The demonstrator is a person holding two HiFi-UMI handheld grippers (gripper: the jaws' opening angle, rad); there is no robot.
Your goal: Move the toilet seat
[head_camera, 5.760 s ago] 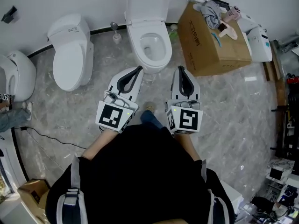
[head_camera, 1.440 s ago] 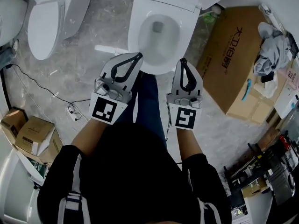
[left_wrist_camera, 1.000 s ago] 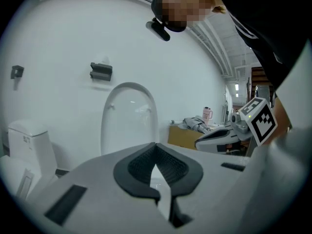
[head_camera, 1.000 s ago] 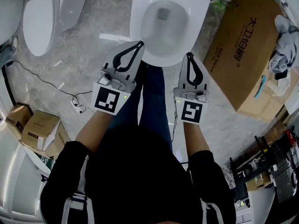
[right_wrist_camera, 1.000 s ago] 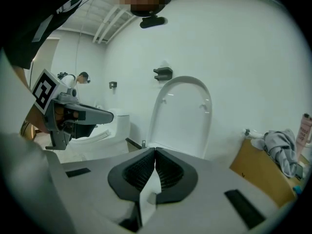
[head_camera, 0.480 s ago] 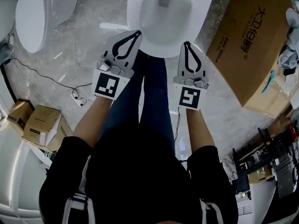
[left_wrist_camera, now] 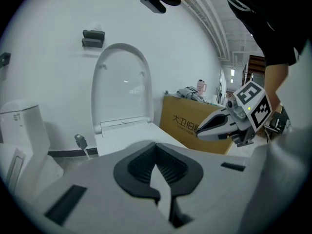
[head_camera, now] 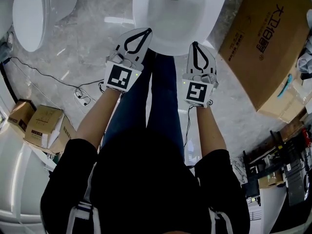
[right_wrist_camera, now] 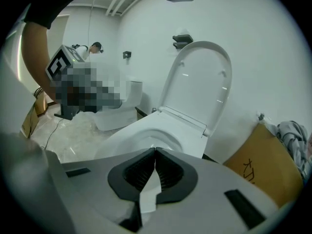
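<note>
**Hazards.** The left gripper (head_camera: 147, 32) and right gripper (head_camera: 194, 45) both have their jaws fully together with nothing between them. They cannot take hold until the jaws are parted, and a closed tip pushed against the glossy surface would probably skid off. If the seat is pinched only at its edge, it could slip out and drop hard. The raised white oval plastic lid (left_wrist_camera: 120, 84) leans on the wall at 12 o'clock, and a knock could bring it down onto the grippers. The brown cardboard box (head_camera: 265, 48) crowds the 2 o'clock side.

**Condition of item.** The white glossy ring-shaped toilet seat (head_camera: 170, 48) appears to lie flat on the bowl at 12 o'clock from the person. The grippers are near its front rim, at 7 and 5 o'clock. I cannot tell whether either one touches it.
</note>
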